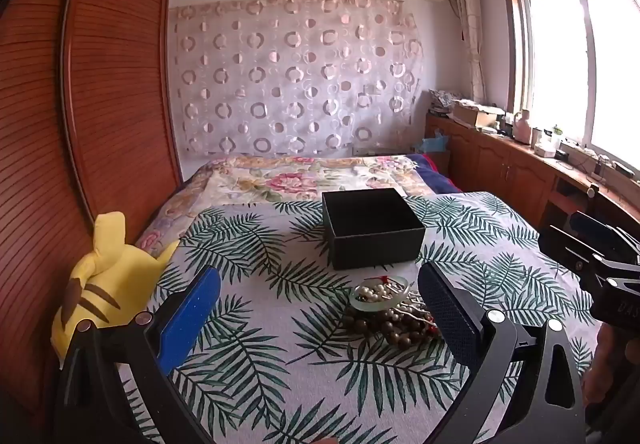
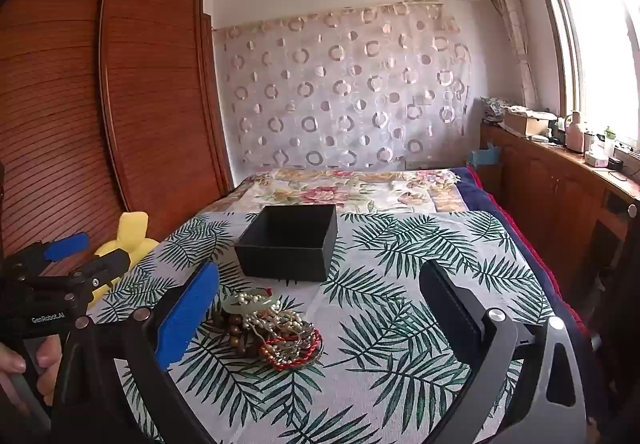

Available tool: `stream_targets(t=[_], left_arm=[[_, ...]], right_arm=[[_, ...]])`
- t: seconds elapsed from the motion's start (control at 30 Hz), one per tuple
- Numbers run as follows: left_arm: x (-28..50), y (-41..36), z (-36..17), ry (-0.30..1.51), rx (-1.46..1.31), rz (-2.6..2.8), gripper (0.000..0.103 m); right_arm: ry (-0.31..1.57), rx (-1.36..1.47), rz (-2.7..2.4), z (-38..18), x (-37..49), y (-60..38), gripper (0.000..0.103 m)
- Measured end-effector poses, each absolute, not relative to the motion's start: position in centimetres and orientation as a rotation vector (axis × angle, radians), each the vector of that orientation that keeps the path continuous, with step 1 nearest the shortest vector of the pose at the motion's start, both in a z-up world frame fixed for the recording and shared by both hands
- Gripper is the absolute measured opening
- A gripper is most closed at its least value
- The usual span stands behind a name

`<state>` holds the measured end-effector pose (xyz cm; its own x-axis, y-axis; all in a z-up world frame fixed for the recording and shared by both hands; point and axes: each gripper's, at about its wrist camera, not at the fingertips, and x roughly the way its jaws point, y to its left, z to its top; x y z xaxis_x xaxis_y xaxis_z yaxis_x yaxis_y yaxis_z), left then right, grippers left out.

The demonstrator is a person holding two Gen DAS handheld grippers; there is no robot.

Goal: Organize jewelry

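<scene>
While both grippers hang above the bed, their jaws are spread wide and hold nothing. The left gripper (image 1: 320, 308) has a blue pad on one side and a dark pad on the other, and neither touches anything. The right gripper (image 2: 316, 308) looks the same, wide apart and bare.

The pile of jewelry (image 1: 390, 314) lies on the leaf-print cloth (image 1: 256, 344), near the front. A black box (image 1: 370, 226) sits open just behind the pile, a little apart from it.

From the left camera, the pile sits close to the dark pad. A pale green bangle (image 1: 380, 296) with white pearls inside it lies on top of brown wooden beads. The red bracelet is mostly hidden here. A yellow plush toy (image 1: 104, 276) leans by the wooden wardrobe (image 1: 100, 92).

From the right camera, the pile of jewelry (image 2: 268, 324) sits close to the blue pad. The red bracelet (image 2: 294, 352) shows clearly at the front of the pile. The black box (image 2: 290, 240) shows its bare inside. The left gripper (image 2: 86, 258) shows at the edge, with a thumb (image 2: 46, 358) on its handle.
</scene>
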<state>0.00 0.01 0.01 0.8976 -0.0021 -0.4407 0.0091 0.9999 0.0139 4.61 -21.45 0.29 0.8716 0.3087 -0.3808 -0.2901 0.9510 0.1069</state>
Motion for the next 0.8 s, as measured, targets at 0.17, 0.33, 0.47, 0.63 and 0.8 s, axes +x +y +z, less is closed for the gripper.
stream_targets(t=[0.17,0.33,0.47,0.63,0.8], left_arm=[[0.10,0.04,-0.06,0.461,0.015,-0.006,0.096],[0.01,0.01,0.00,0.456,0.016,-0.006,0.096],[0.01,0.01,0.00,0.455,0.015,-0.007,0.096],[0.00,0.01,0.00,0.454,0.015,-0.006,0.096],[0.03,-0.01,-0.01,0.454,0.014,-0.007,0.096]], right_arm=[[0.406,0.047,0.316,0.27,4.57,-21.41,0.101],[0.407,0.047,0.317,0.26,4.58,-21.30,0.101],[0.404,0.050,0.314,0.24,4.57,-21.48,0.101],[0.406,0.051,0.314,0.22,4.59,-21.45,0.101],[0.407,0.052,0.315,0.18,4.60,-21.40,0.101]])
